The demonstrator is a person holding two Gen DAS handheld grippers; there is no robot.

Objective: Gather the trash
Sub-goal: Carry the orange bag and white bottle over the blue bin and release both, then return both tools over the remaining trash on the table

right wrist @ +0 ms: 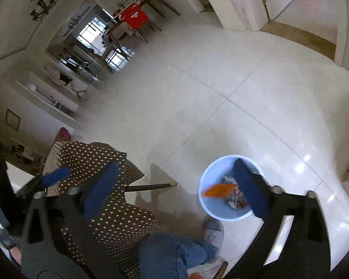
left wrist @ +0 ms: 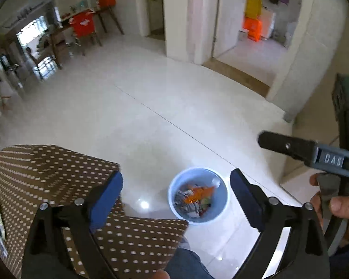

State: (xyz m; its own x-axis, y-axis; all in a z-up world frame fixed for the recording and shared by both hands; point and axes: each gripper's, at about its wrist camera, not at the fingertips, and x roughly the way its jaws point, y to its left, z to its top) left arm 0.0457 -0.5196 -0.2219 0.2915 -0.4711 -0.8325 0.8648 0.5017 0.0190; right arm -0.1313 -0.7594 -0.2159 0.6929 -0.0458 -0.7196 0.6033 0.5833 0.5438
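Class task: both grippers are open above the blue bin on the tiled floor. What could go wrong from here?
1. The orange wrapper looks blurred, perhaps mid-fall near the blue bin rim, so it might land on the floor.
2. The person's slippered foot stands close beside the bin and could knock it.
3. The dotted tablecloth hangs near the left gripper; fingers might snag it.

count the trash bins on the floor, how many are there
1. The light blue bin stands on the white tile floor just off the corner of the polka-dot covered table, with an orange wrapper and other trash inside. Others could be hidden behind the table.
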